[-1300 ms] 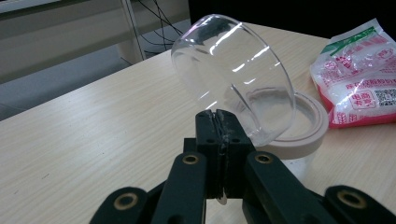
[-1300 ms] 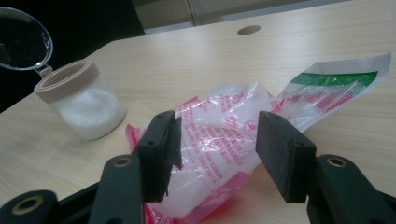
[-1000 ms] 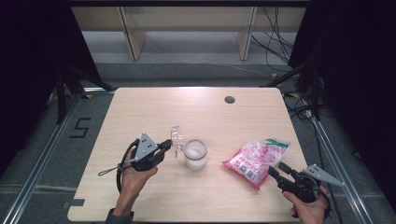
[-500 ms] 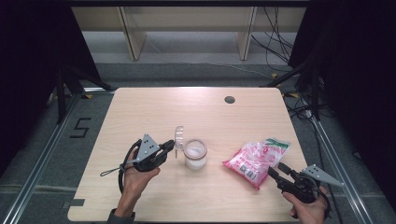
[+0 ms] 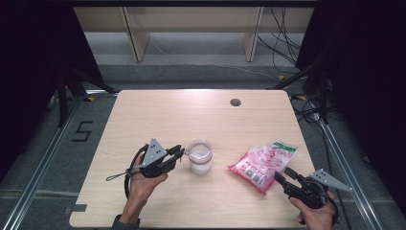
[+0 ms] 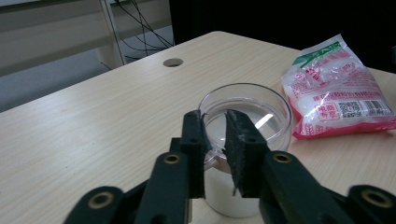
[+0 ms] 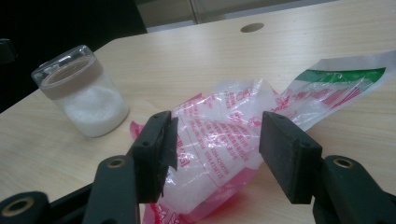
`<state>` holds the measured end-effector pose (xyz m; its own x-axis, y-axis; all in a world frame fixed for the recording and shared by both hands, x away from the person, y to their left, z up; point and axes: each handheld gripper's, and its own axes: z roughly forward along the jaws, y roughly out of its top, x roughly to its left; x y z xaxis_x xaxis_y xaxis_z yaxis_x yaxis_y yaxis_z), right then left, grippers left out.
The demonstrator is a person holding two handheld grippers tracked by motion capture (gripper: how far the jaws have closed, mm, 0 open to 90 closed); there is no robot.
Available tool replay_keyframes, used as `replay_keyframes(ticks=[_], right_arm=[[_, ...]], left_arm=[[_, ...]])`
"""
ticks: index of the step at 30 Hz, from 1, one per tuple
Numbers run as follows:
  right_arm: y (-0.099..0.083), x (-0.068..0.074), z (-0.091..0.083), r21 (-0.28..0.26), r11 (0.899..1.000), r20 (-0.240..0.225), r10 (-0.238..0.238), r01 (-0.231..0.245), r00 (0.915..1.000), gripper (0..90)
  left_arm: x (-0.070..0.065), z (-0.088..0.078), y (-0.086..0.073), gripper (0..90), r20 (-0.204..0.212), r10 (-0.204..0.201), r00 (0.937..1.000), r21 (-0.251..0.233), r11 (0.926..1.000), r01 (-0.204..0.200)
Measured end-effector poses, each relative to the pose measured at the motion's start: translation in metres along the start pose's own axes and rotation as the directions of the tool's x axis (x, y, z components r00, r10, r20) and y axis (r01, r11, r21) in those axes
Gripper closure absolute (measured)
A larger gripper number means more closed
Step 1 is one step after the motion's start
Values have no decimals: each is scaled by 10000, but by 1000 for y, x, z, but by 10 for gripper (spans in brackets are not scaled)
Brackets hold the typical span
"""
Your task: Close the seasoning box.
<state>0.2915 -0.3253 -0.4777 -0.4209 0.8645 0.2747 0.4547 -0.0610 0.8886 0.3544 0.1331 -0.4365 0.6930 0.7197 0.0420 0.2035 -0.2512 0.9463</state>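
A clear, round plastic jar [image 5: 199, 157] partly filled with white granules stands upright near the middle of the pale wooden table [image 5: 158, 115], a clear lid sitting flat on its mouth, which suggests the closing step is done or nearly so; whether the lid is pressed home cannot be told. Just left of the jar, the left gripper [image 6: 215, 135] lies level, its black jaws a narrow gap apart and having just been opening, their tips at a small tab on the lid's rim without pressing on it. To the right of the jar, apart from it, a crumpled pink-and-white plastic bag [image 5: 262, 163] with a green-striped end lies flat on the table, still holding white contents. The right gripper [image 7: 217, 140] points at the bag's near end from the far side of it, jaws held wide with the plastic between them but not clamped on it. Judging by this, the bag is what remains to be handled
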Motion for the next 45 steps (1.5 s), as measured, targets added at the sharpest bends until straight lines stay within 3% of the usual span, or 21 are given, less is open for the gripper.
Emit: replay_keyframes(ticks=[6, 7, 10, 11, 12, 13, 14, 16, 20, 21, 27, 28, 29, 30, 31, 32, 34, 35, 42, 43, 45], right_arm=[[0, 0, 0, 125, 9998, 91, -131, 130, 9999, 450], [-1, 3, 1, 17, 9995, -129, 309, -308, 9994, 447], [0, 5, 1, 124, 9995, -23, -290, 291, 9996, 442], [0, 11, 1, 147, 9998, -191, 150, -147, 9997, 441], [0, 8, 2, 70, 9983, -206, -579, 580, 9981, 440], [-1, 13, 3, 288, 9995, -286, -114, 122, 9995, 440], [-1, 12, 4, 143, 9986, -318, -505, 510, 9982, 439], [-1, 15, 3, 383, 9980, -425, -479, 495, 9979, 439], [-2, 15, 6, 303, 9960, -495, -824, 839, 9954, 437], [-1, 16, 4, 658, 9947, -435, -761, 788, 9962, 437], [-3, 20, 8, 526, 9947, -789, -838, 881, 9934, 418], [-4, 20, 8, 556, 9936, -654, -948, 985, 9933, 413], [-4, 20, 8, 694, 9921, -857, -982, 1043, 9915, 408], [-4, 24, 7, 883, 9933, -814, -674, 746, 9944, 407], [-4, 22, 9, 756, 9906, -911, -1072, 1142, 9901, 405], [-5, 24, 10, 708, 9907, -995, -1088, 1161, 9891, 403], [-5, 24, 10, 828, 9871, -991, -1283, 1367, 9868, 400], [-5, 26, 9, 911, 9883, -981, -1137, 1227, 9887, 399], [-6, 26, 10, 881, 9863, -970, -1308, 1394, 9867, 396], [-7, 30, 7, 1109, 9897, -926, -799, 900, 9925, 396], [-7, 27, 10, 928, 9854, -1127, -1321, 1428, 9848, 396]], left_arm=[[0, -2, -2, 613, 261, -283, 9993, 120, 9995, 280], [-2, -2, -3, 599, 344, -381, 9987, 137, 9992, 377], [-4, -4, -5, 564, 438, -416, 9982, 195, 9990, 407], [-5, -4, -6, 552, 439, -429, 9981, 216, 9989, 420], [-5, -5, -6, 540, 455, -428, 9980, 268, 9988, 416], [-5, -6, -7, 527, 481, -421, 9980, 316, 9987, 406], [-6, -6, -8, 519, 490, -463, 9977, 322, 9985, 448], [-7, -7, -10, 493, 478, -567, 9972, 448, 9975, 546], [-11, -8, -14, 445, 511, -571, 9971, 524, 9971, 544], [-12, -10, -15, 437, 445, -478, 9979, 636, 9970, 450], [-18, -11, -24, 363, 427, -543, 9976, 1058, 9932, 496], [-19, -10, -26, 359, 510, -637, 9967, 1045, 9928, 581], [-20, -10, -27, 353, 474, -528, 9975, 1159, 9922, 470], [-21, -10, -28, 344, 508, -562, 9971, 1180, 9918, 499], [-23, -10, -29, 335, 629, -722, 9954, 1172, 9910, 644], [-25, -10, -30, 326, 698, -896, 9935, 1145, 9901, 812], [-30, -10, -30, 313, 748, -675, 9949, 1197, 9911, 582], [-33, -10, -31, 311, 809, -579, 9950, 1195, 9917, 480], [-43, -10, -37, 292, 950, -704, 9930, 1387, 9887, 569], [-44, -10, -39, 290, 977, -802, 9920, 1374, 9883, 664], [-43, -10, -41, 287, 1031, -462, 9936, 1466, 9887, 307]])
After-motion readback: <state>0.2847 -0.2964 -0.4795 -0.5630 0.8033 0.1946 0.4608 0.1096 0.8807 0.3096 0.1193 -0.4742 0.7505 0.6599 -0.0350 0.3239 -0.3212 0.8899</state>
